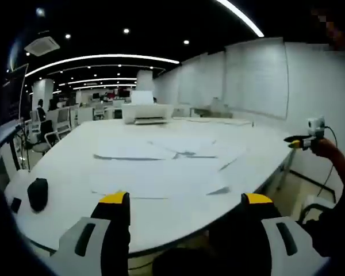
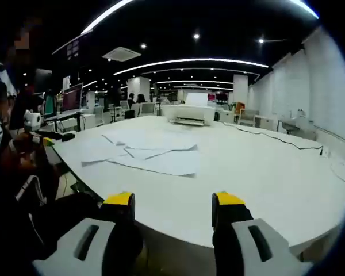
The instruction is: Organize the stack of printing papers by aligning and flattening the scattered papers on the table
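Observation:
Several white sheets of paper [image 1: 161,154] lie scattered and overlapping on the white table [image 1: 75,172], beyond my left gripper [image 1: 186,199]. Its yellow-tipped jaws stand wide open at the table's near edge with nothing between them. In the right gripper view the same papers [image 2: 152,154] spread across the left-middle of the table [image 2: 264,172]. My right gripper [image 2: 173,199] is open and holds nothing, just short of the table edge. The right gripper [image 1: 303,141] also enters the left gripper view from the right, held by a hand. The left gripper [image 2: 43,138] appears at the left of the right gripper view.
A white printer [image 1: 144,112] [image 2: 188,114] stands at the table's far end. A black mouse [image 1: 37,193] lies near the table's left edge. A thin cable [image 2: 276,138] runs over the table's right side. Office chairs [image 1: 52,129] and desks stand behind, and a person [image 2: 11,161] stands at the left.

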A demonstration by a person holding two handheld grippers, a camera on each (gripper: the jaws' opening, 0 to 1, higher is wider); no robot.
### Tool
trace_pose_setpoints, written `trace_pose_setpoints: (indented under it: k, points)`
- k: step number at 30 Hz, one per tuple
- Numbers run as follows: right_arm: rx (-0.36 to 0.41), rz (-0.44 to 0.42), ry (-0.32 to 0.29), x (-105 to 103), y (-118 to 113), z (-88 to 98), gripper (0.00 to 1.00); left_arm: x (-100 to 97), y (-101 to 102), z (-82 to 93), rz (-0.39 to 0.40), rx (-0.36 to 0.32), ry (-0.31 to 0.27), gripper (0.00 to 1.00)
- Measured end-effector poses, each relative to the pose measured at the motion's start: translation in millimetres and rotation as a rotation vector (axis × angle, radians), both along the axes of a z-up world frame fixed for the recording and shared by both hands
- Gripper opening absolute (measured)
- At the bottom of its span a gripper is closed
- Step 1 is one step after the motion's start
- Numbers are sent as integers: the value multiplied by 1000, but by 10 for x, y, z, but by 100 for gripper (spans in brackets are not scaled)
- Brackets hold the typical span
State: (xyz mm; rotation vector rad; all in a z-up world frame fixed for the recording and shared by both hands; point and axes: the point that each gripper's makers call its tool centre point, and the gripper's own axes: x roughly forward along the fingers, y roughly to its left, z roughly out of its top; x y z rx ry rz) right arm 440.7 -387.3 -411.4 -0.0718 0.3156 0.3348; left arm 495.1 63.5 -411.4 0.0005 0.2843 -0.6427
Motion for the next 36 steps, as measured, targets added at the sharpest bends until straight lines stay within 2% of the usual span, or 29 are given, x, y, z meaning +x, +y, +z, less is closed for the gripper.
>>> trace_pose_setpoints:
  k: [9,19,31,36]
  points:
    - [-3,-4,1,-8,-18,-4,49,71,-52,-8,-12,-23,1,81]
    - [-5,-6,2,-12,-25,-6,48,79,-124,44,-27,-17,-13,81]
    - [-8,2,1,7,-2,11,48,99,-158,21,-29,-17,-16,80]
    - [-9,1,10,42,-12,-34,47,133,-173,-10,-29,-14,-9,80]
